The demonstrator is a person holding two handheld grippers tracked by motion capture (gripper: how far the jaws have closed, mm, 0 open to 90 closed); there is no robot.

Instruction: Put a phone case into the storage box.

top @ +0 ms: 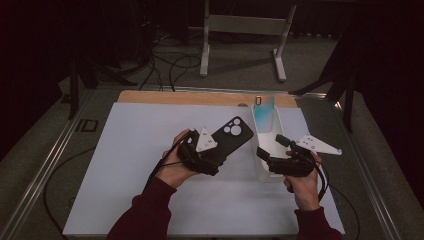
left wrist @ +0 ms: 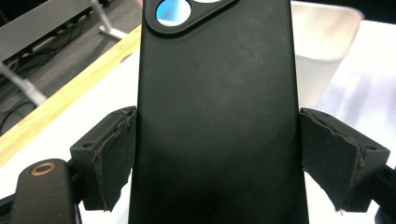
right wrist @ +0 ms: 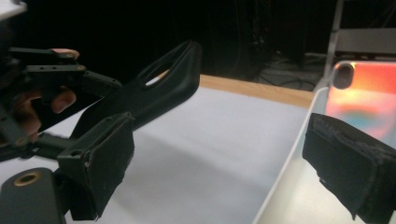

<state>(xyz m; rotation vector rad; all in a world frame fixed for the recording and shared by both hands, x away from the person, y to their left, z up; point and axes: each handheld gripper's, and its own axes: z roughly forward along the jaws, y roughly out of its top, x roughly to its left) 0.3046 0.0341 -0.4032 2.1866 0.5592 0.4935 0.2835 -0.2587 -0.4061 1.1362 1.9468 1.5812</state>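
We see a matte black phone case with round camera cut-outs (left wrist: 217,112) held above the white sheet-covered table (top: 130,165), its edges clamped between the padded jaws of the left gripper (left wrist: 217,158). Just to its right stands a long white plastic tray (top: 280,127) with a glossy teal-to-pink phone (right wrist: 369,98) leaning inside its far end. The right gripper (right wrist: 224,168) hangs at the tray's near rim, jaws spread apart, one pad over the tray.

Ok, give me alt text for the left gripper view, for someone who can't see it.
A black phone case, camera cutout at the top, stands between the left gripper's two padded jaws, which close on its sides. Behind lie a white table sheet, a white tray and a wooden table edge.
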